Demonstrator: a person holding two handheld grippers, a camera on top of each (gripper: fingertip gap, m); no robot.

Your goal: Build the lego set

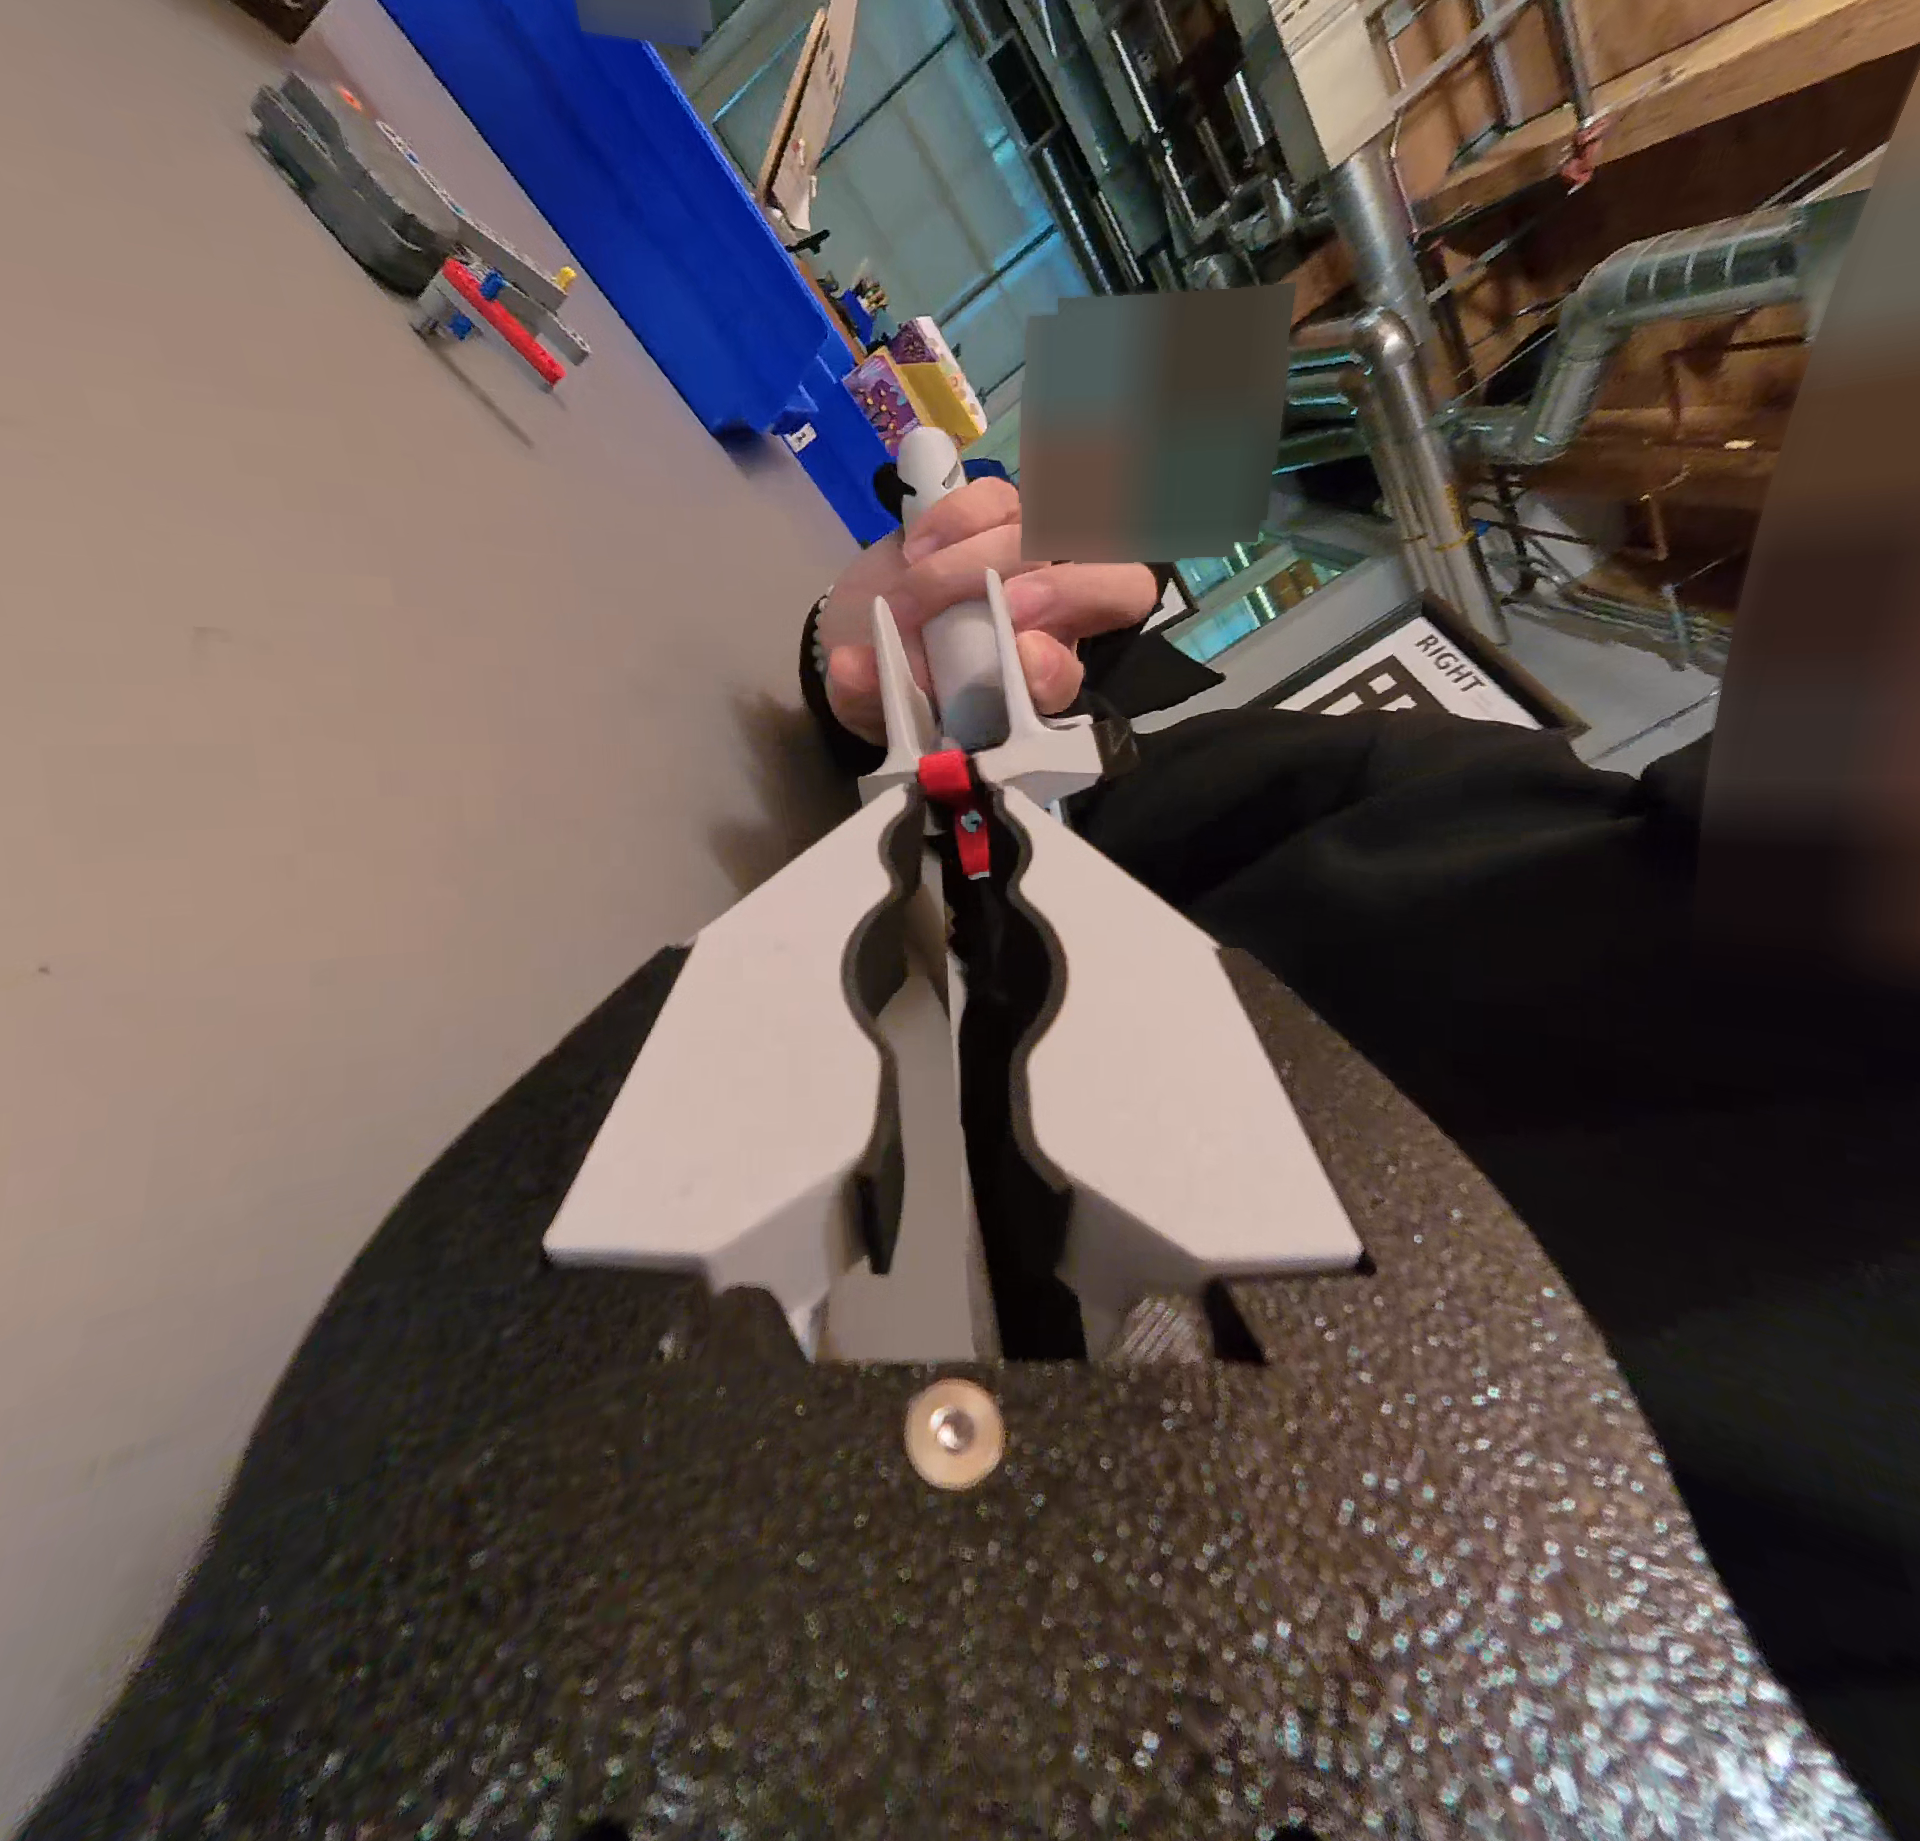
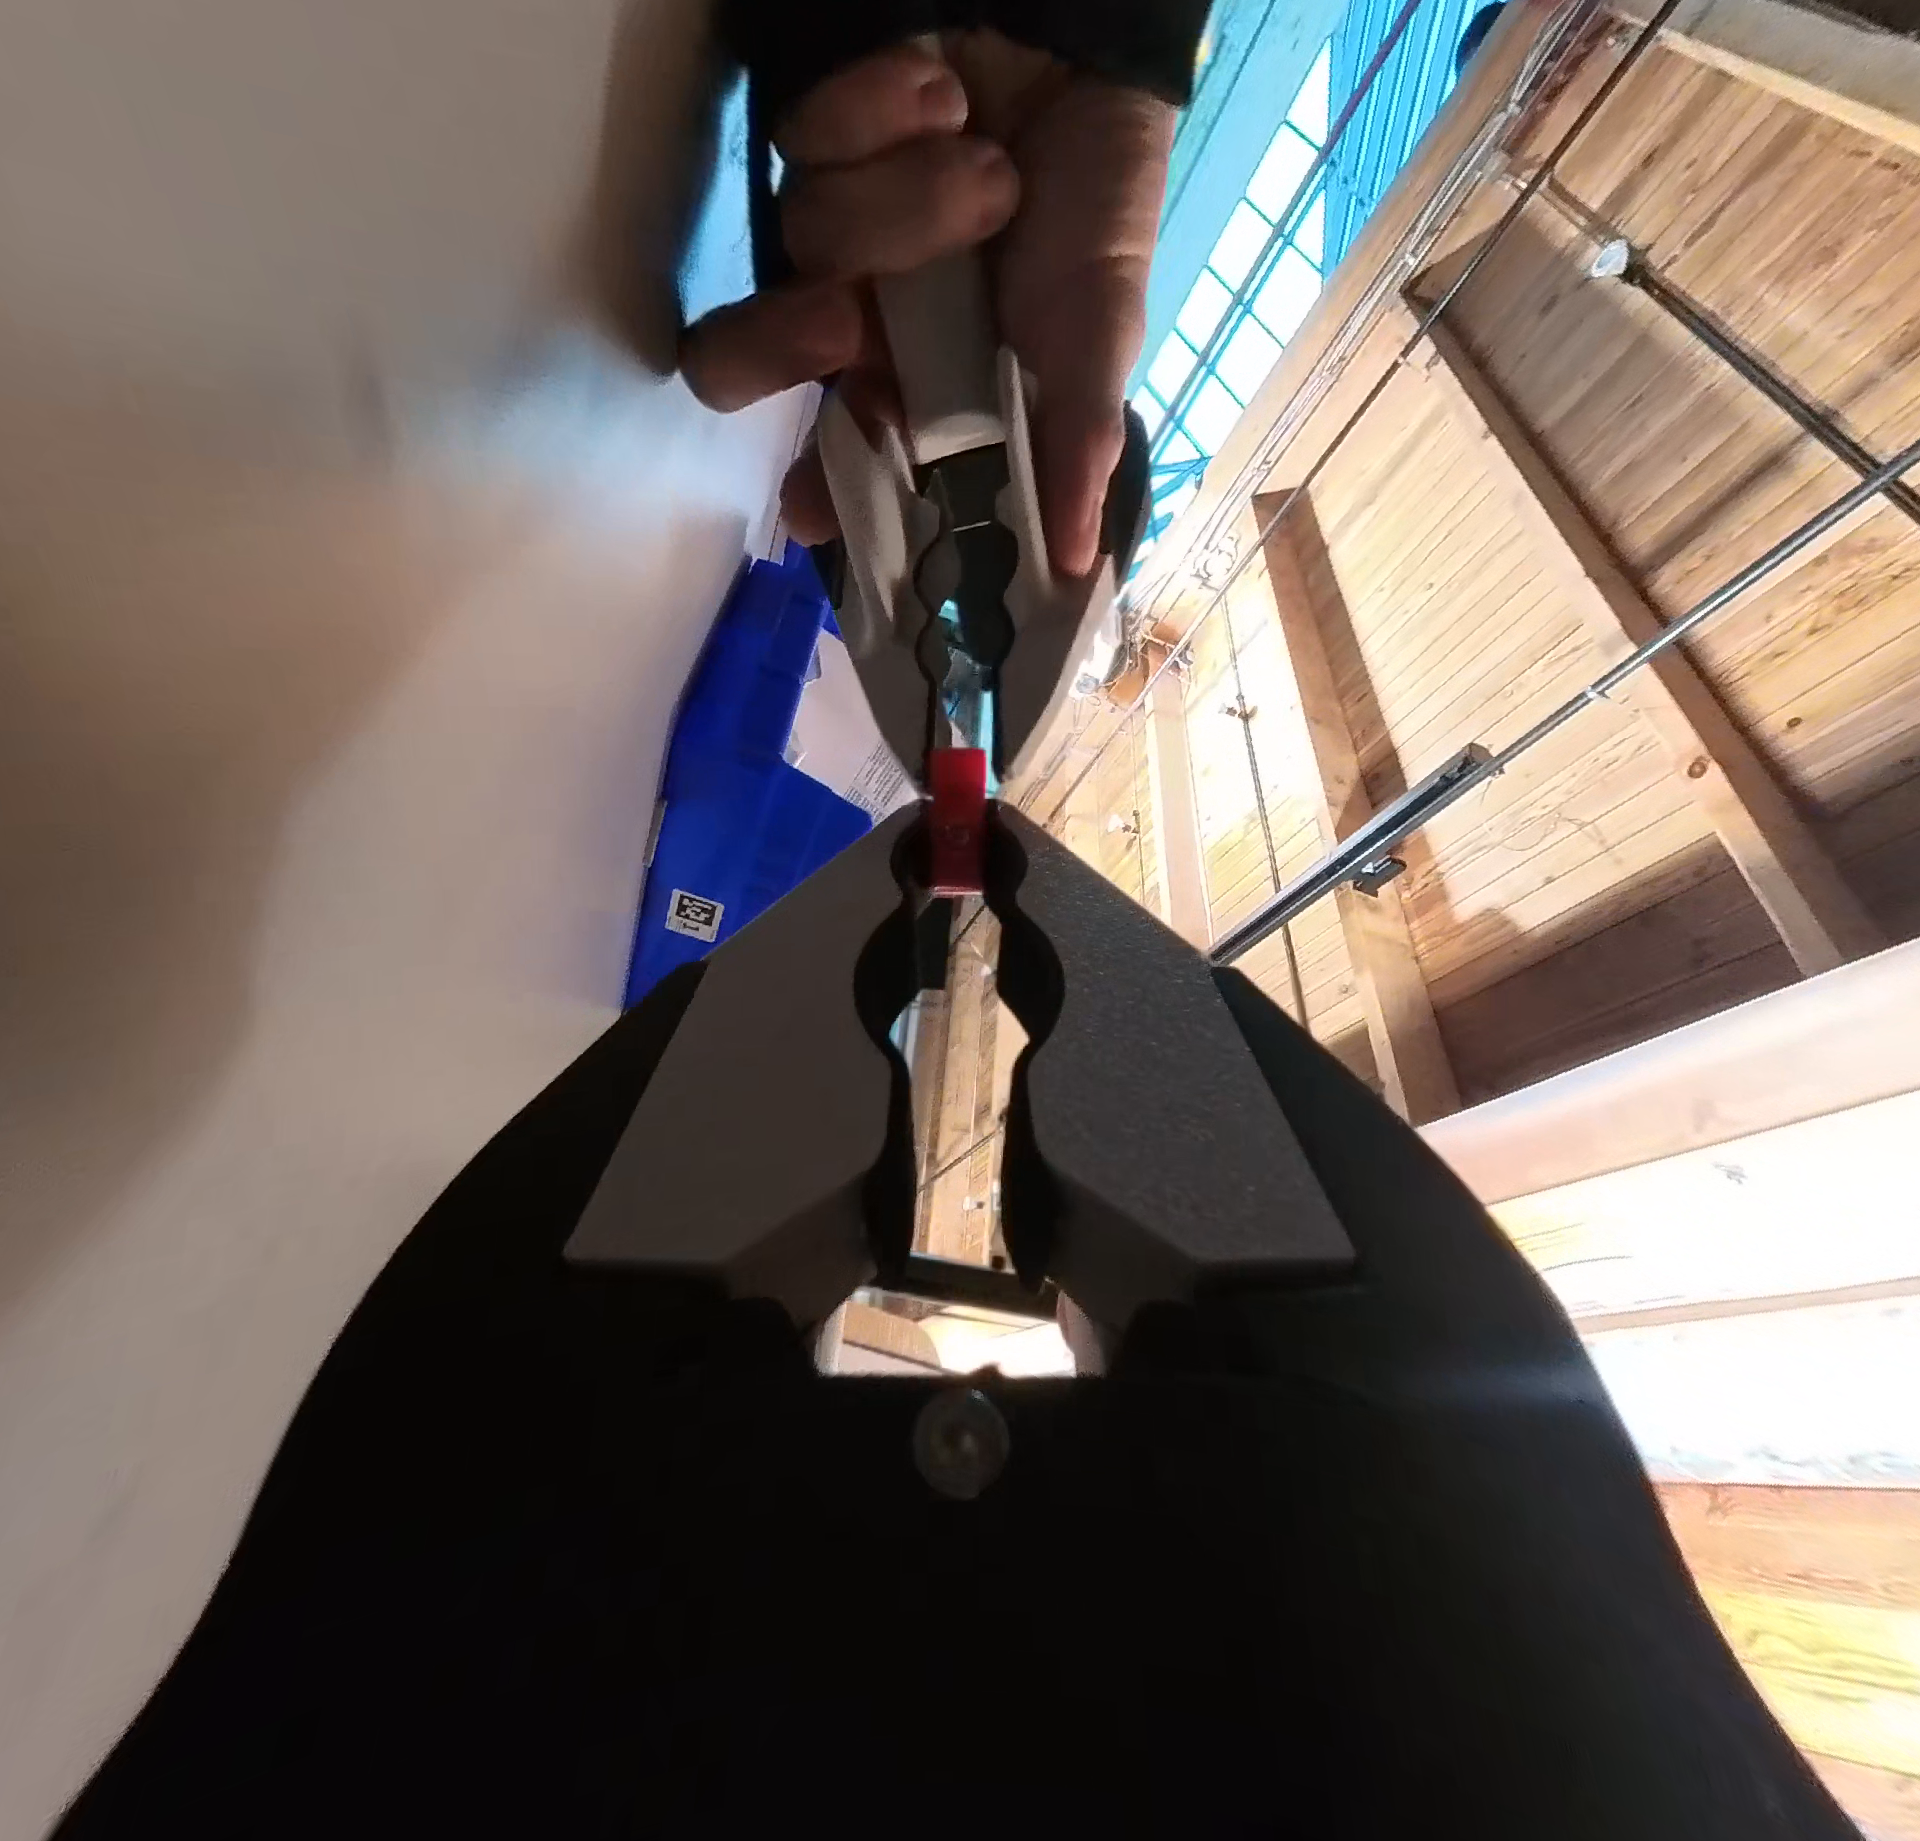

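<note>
Both grippers meet tip to tip above the tabletop (image 1: pixel 312 856), left gripper (image 1: pixel 951 815) and right gripper (image 2: pixel 956 835) each with fingers pinched narrow on the small red lego piece (image 2: pixel 956 825), probably to join or hand it over; the partly built lego model (image 1: pixel 416 222) waits near the tabletop's far edge.

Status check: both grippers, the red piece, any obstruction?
Left gripper and right gripper tip to tip, both shut on red lego piece. Piece held off the table. Partial build far off. Nothing blocking.
</note>
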